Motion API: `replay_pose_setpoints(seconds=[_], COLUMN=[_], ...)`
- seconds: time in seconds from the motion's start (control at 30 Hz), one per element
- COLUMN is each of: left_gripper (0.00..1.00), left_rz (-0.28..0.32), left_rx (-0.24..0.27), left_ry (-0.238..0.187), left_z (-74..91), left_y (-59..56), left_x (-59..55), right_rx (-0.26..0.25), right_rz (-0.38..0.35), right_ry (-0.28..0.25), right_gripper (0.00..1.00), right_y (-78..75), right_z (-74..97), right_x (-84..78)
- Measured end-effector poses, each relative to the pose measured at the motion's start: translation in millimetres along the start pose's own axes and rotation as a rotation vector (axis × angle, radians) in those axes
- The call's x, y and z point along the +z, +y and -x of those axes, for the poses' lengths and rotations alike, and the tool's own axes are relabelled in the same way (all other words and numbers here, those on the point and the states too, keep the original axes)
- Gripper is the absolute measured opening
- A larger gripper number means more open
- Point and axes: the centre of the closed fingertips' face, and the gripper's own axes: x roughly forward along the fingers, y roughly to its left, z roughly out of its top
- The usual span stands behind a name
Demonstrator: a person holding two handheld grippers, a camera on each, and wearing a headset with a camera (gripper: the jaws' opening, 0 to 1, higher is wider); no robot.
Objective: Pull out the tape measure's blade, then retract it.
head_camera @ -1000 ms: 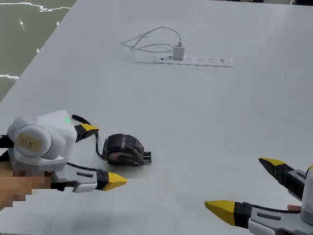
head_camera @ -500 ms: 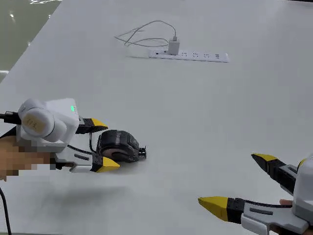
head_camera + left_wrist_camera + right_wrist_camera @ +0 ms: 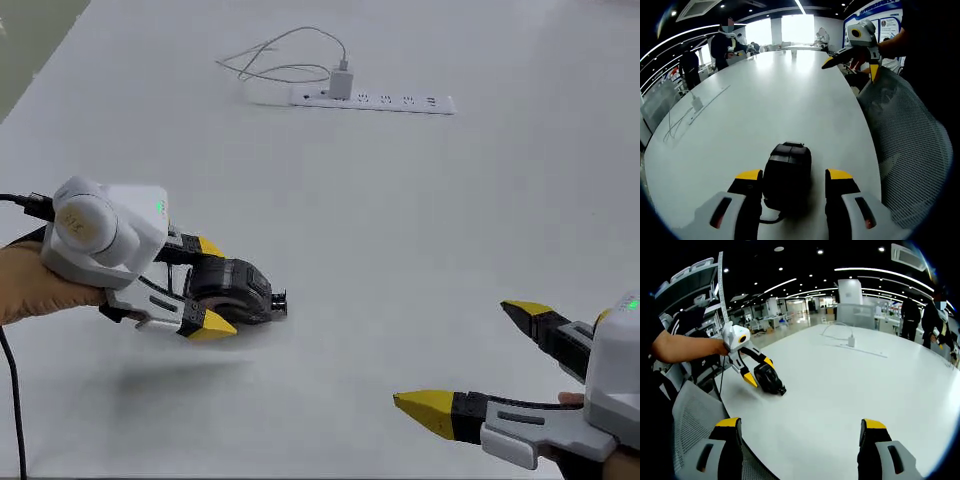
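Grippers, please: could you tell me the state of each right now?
Left gripper: jaws flank the tape measure; grip cannot be told.
Right gripper: open, holding nothing.

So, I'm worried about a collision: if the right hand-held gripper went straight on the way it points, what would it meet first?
Probably the tape measure between the left hand-held gripper's jaws; bare table lies before it, though depth is unclear.

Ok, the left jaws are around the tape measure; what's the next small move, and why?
Probably close the left gripper on the tape measure: its jaws flank the case with a slight gap, so nothing is held. The right gripper is open, well apart from the blade tip.
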Motion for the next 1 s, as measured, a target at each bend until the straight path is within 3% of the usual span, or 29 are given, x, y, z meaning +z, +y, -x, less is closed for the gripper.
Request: replay_pose_setpoints(seconds=[0.67,0.9,1.0], left_gripper=[0.32,0.31,0.31], left_rz=[-0.054,-0.06,-0.064], left_rx=[-0.011,-0.013,-0.015], left_ry=[0.035,0.041,0.048], left_z=[-3.2,-3.4,-3.6], left_y=[8.1,8.0,8.4], left_x=[-2.3,-2.7,-3.0], right_rx=[0.027,0.054,0.093], right_rz=[0.022,0.055,0.066], right_ry=[0.01,0.022,0.031], right_gripper=[0.96,0.94,0.89], right_y=[1.9,-0.6,0.7], right_z=[-12.0,-20.1,-23.8], right_x=[6.5,9.5,10.2])
